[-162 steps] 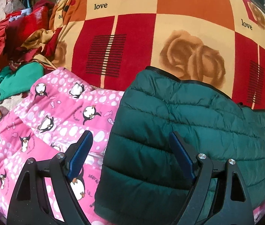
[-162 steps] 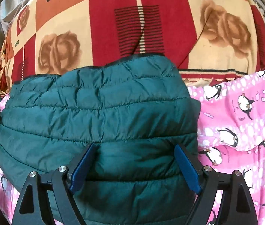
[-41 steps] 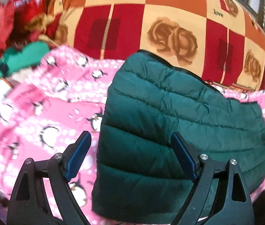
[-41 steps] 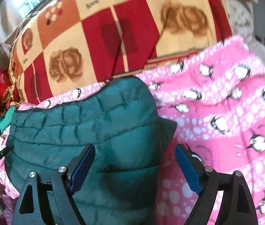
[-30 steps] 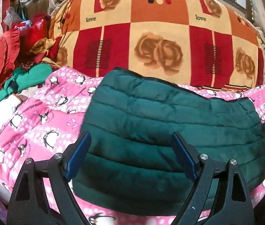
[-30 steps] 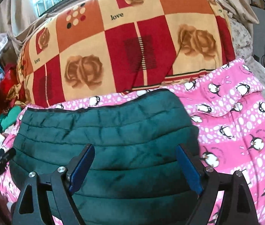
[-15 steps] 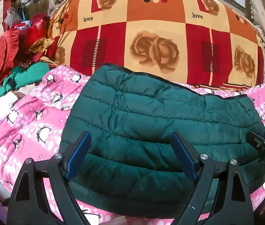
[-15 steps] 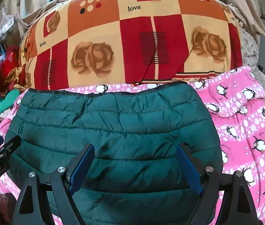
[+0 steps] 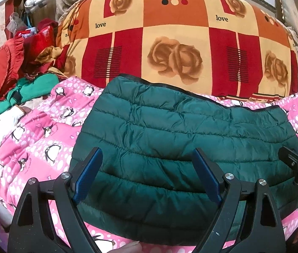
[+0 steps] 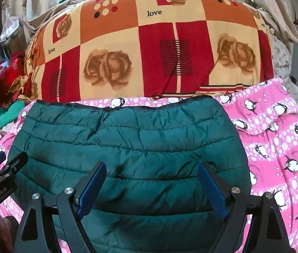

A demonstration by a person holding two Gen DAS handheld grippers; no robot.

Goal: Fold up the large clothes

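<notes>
A dark green quilted puffer jacket (image 9: 180, 139) lies folded into a wide flat slab on the pink penguin blanket (image 9: 33, 139); it also shows in the right wrist view (image 10: 127, 147). My left gripper (image 9: 146, 172) is open and empty, held above the jacket's near left part. My right gripper (image 10: 152, 186) is open and empty above the jacket's near right part. The right gripper's tip (image 9: 296, 164) shows at the right edge of the left wrist view. The left gripper's tip (image 10: 5, 168) shows at the left edge of the right wrist view.
A big red, orange and cream rose-patterned quilt (image 9: 176, 42) is piled behind the jacket. Red and green clothes (image 9: 22, 73) are heaped at the far left. The pink blanket (image 10: 275, 147) spreads to the right of the jacket.
Both grippers have drawn back and steadied, still open. The jacket now lies square in front of both cameras and has not changed shape in the last half second.
</notes>
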